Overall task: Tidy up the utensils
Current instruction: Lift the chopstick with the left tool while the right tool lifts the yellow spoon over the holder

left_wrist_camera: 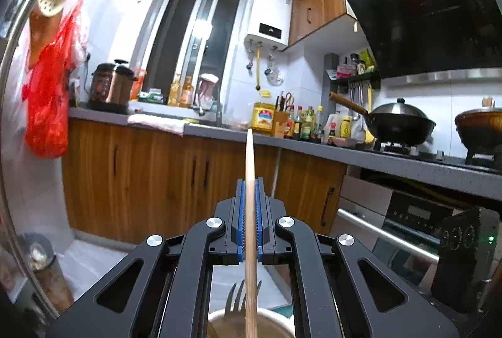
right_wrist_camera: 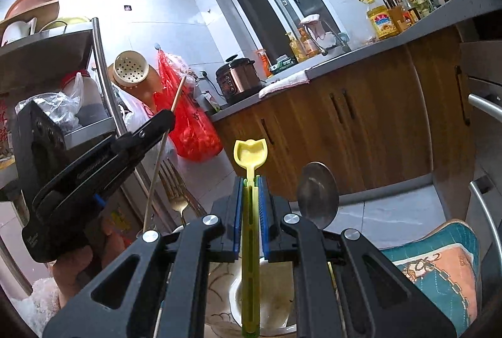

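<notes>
Two grippers are in use, each clamped on one utensil.

The left gripper [left_wrist_camera: 250, 200] has its blue pads closed narrowly on a single round, pale wooden chopstick [left_wrist_camera: 250, 168]. The stick runs forward past the fingertips toward the grey kitchen table [left_wrist_camera: 392, 161], and its other end passes back under the camera. Directly beneath it stands a round white cup-shaped holder [left_wrist_camera: 276, 319] containing one dark metal fork [left_wrist_camera: 235, 297], tines up.

The right gripper [right_wrist_camera: 251, 203] is closed on one translucent yellow-green plastic spoon with a slotted handle [right_wrist_camera: 251, 244]; its small notched scoop stands just beyond the fingertips. Below it sits a white ceramic bowl [right_wrist_camera: 273, 306]. One large steel spoon [right_wrist_camera: 318, 197] stands bowl-end up, just right of the gripper.

Shown only in the right wrist view: the left gripper [right_wrist_camera: 168, 121] from the side, gripped by a hand [right_wrist_camera: 75, 269], with the chopstick [right_wrist_camera: 177, 96] slanting up past its tip; two gold-toned forks [right_wrist_camera: 180, 203] behind it; a steel shelf rack [right_wrist_camera: 100, 71]; a teal and orange patterned cushion [right_wrist_camera: 439, 275].

Shown only in the left wrist view: two black woks [left_wrist_camera: 398, 123] on the stove, one black range hood [left_wrist_camera: 433, 15], and the other gripper's black body [left_wrist_camera: 464, 256] at the right edge.

Both views take in one red plastic bag [left_wrist_camera: 47, 106], one copper-coloured pressure cooker [left_wrist_camera: 109, 85] and one white water heater [left_wrist_camera: 269, 19].
</notes>
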Demonstrator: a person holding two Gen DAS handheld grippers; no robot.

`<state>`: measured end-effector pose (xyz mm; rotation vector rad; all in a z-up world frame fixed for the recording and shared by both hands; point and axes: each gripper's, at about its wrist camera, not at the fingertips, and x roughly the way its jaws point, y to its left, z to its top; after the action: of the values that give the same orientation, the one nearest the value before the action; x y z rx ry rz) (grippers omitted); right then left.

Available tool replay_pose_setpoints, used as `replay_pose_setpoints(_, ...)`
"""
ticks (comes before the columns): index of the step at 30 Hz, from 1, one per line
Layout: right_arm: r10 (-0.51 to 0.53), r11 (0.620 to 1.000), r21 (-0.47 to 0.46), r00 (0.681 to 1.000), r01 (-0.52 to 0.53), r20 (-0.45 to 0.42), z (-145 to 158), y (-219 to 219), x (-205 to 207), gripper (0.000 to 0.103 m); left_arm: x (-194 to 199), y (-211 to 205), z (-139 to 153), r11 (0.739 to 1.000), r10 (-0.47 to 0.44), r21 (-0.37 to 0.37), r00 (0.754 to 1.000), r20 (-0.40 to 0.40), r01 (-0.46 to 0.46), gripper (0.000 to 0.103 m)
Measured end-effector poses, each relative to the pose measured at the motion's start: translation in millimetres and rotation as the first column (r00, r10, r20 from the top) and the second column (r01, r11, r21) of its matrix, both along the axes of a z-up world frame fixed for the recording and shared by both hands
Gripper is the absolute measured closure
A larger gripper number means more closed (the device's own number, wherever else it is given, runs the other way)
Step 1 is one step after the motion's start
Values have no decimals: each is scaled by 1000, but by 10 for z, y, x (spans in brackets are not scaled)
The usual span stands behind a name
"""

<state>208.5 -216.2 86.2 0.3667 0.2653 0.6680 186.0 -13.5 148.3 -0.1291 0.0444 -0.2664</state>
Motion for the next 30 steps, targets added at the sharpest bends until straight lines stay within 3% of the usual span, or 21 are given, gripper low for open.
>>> replay_pose_setpoints(6, -5, 1000, -6, 1000, 5, 5, -24, 8, -6, 93, 72, -30, -37, 1000, 0, -1, 1000, 17, 0, 97)
replay_pose_setpoints(20, -54, 998, -32, 998, 55, 15, -112, 52, -1, 93, -163, 248, -244, 999, -16, -36, 999, -51, 14, 97)
replay_pose_setpoints(26, -80, 997, 3, 997, 80, 15, -58, 56, 48, 93, -341, 282, -272, 999, -25, -33, 997, -77, 23, 97)
replay_pose_setpoints(30, -84, 996, -25, 996, 84, 22, -54, 138, 102, 93, -394, 242, -287, 1000, -17, 4, 997, -78, 17, 97)
